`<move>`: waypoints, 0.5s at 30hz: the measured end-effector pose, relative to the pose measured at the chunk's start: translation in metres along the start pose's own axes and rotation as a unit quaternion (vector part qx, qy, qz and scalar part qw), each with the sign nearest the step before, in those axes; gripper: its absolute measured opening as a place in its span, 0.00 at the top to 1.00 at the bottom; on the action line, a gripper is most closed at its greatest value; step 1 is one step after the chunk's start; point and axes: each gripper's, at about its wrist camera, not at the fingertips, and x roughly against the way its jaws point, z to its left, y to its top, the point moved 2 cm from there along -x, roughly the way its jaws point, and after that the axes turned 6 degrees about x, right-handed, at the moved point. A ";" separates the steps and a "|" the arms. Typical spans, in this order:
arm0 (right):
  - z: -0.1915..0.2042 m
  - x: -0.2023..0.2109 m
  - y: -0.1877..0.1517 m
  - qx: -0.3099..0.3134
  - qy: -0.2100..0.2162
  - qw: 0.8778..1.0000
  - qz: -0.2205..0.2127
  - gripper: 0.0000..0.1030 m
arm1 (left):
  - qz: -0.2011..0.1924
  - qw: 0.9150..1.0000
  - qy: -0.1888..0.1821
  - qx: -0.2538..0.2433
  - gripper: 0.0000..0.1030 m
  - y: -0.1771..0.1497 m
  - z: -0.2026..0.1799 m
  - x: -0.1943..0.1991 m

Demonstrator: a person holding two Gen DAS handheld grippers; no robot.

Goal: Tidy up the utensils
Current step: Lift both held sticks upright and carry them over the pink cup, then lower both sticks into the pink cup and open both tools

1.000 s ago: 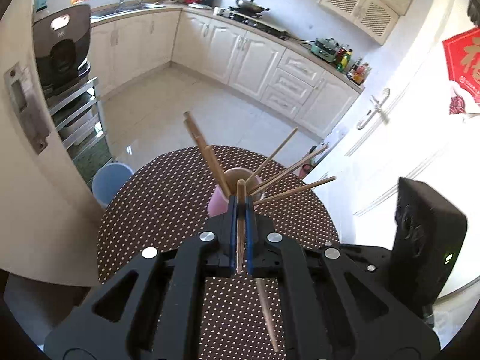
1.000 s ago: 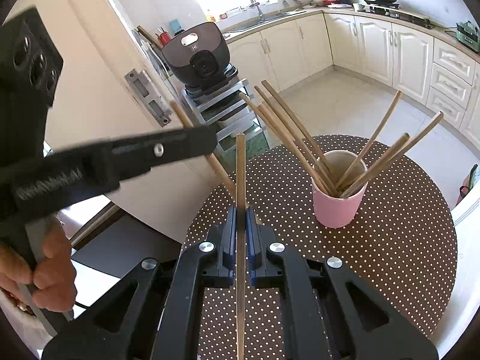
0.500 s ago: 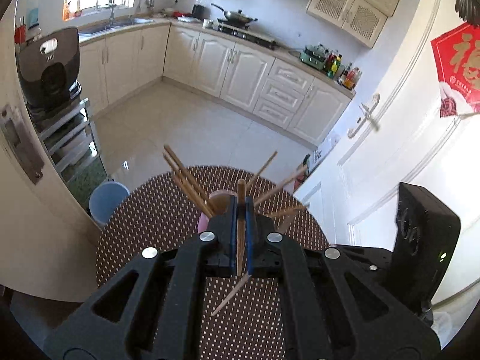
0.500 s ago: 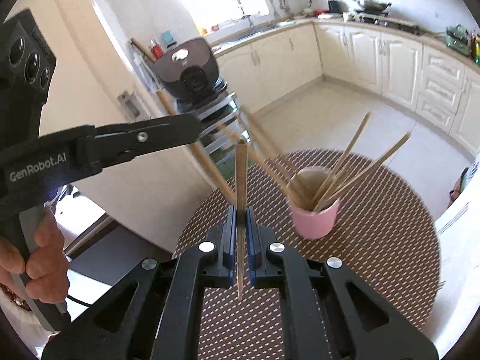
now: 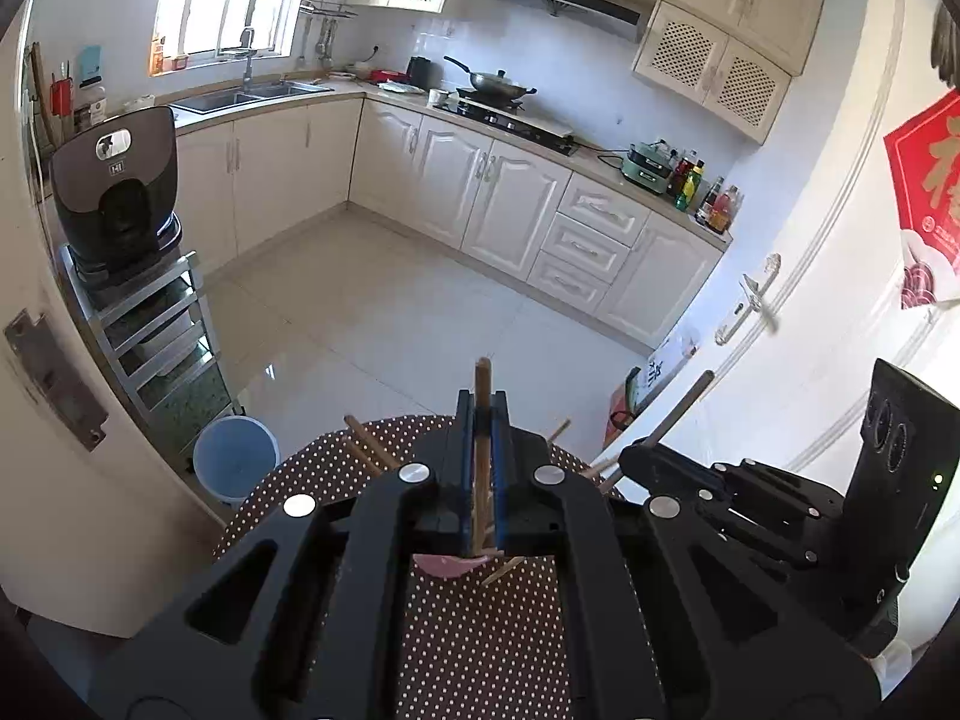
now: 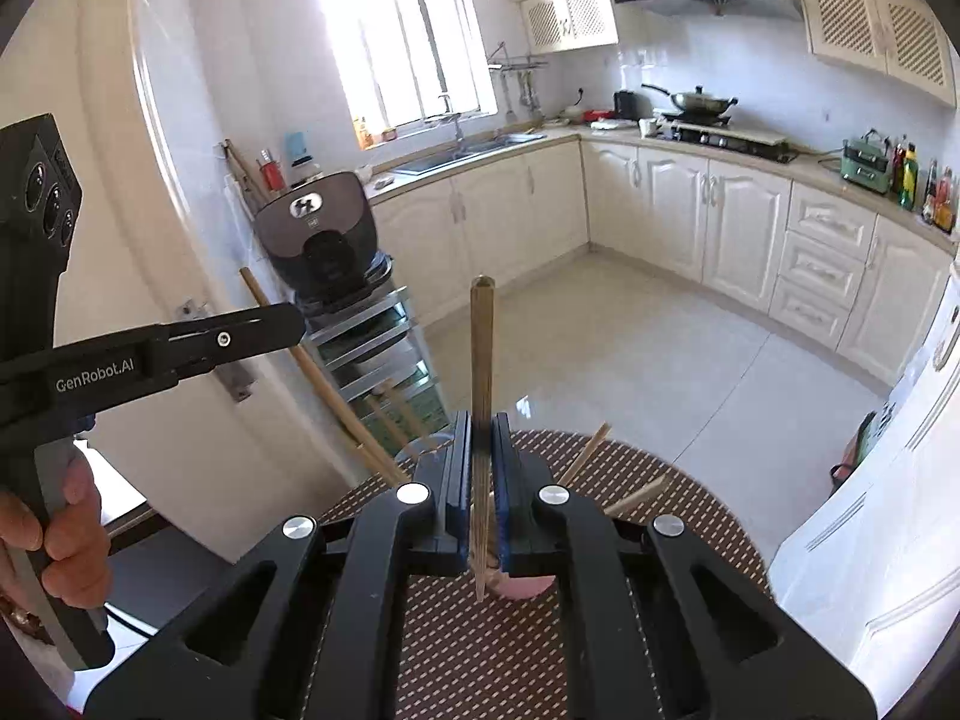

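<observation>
Above the dotted table (image 6: 690,516), each gripper's fingers (image 5: 503,450) (image 6: 461,468) pinch one chopstick (image 5: 482,414) (image 6: 482,360).

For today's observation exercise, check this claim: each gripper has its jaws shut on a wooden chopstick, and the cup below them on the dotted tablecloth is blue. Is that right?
One detail is wrong: the cup is pink, not blue, as the right wrist view shows beneath the jaws. The rest holds: the left gripper and right gripper are each shut on a wooden chopstick, above the dotted tablecloth.
</observation>
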 end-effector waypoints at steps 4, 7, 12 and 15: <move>-0.007 -0.004 0.005 0.000 -0.006 1.000 -0.008 0.95 | 0.001 1.000 0.002 0.004 0.95 0.005 0.001 -0.010; -0.010 -0.007 0.010 0.000 -0.010 1.000 -0.017 0.95 | 0.007 1.000 0.008 0.001 0.95 0.005 0.002 -0.020; -0.010 -0.015 0.012 0.006 -0.011 1.000 -0.018 0.95 | 0.024 1.000 0.015 0.003 0.95 -0.001 0.006 -0.035; -0.010 -0.021 0.010 0.010 -0.010 1.000 -0.011 0.95 | 0.036 0.999 0.017 0.002 0.95 -0.008 0.008 -0.044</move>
